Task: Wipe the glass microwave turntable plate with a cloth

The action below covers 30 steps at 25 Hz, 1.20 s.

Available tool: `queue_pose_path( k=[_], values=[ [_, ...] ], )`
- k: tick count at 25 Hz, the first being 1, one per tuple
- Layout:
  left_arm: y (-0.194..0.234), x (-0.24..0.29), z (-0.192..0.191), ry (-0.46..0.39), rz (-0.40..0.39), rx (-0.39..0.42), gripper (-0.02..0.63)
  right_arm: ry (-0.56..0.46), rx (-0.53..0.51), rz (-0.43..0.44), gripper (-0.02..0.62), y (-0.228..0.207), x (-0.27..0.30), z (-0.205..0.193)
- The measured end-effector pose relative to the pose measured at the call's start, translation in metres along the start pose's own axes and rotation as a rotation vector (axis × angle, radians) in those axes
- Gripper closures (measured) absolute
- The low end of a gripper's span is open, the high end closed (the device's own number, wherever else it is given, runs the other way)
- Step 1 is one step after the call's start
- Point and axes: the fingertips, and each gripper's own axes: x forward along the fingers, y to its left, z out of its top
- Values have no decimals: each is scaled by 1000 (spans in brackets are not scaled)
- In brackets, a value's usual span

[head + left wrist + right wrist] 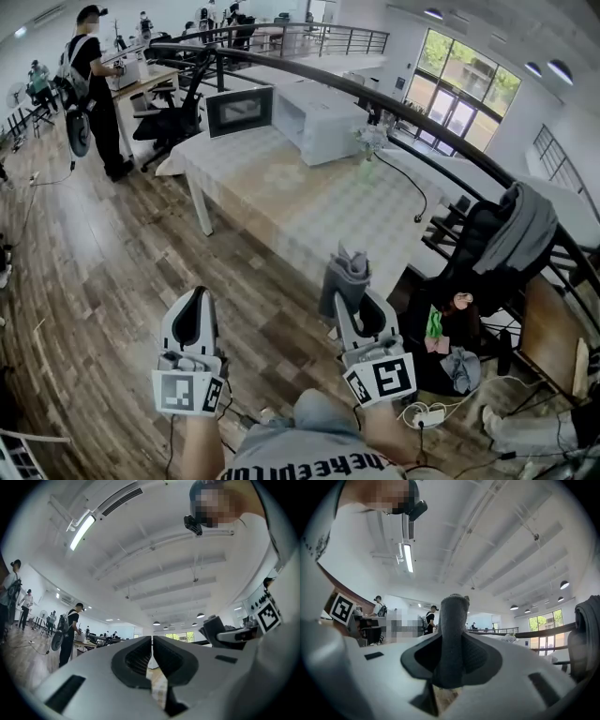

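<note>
Two grippers show: the left gripper point(198, 298) and the right gripper point(359, 302). There is one cloth point(348, 269), one microwave point(320, 120) and one worktop point(309, 212).

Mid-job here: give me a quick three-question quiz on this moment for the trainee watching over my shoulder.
1. True or false: the left claw is shut with nothing between its jaws.
2. What does the right claw hold? A. a glass plate; B. a grey cloth; C. a power cable.
3. Fill in: in the head view, the white microwave stands on the ____.

Key: 1. True. 2. B. 3. table.
</note>
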Motion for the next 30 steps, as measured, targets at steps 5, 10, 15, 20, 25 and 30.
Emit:
queue_pose_path(
  k=[5,10,15,20,25,30],
  values=[
    [14,14,-11,13,-5,7,594,19,44,-2,491,-6,25,-15],
    [45,50,-28,30,24,27,594,9,56,44,491,-9,82,-27],
    [68,108,-26,0,53,54,594,-26,62,82,491,-32,151,-25],
    [81,179,-28,-39,73,77,594,-54,53,116,491,-68,219,-26],
    [86,241,-43,-54,83,83,594,-61,57,131,491,-104,272,-36],
    [83,280,-62,-43,78,91,594,-54,77,128,491,-135,306,-55]
  ],
)
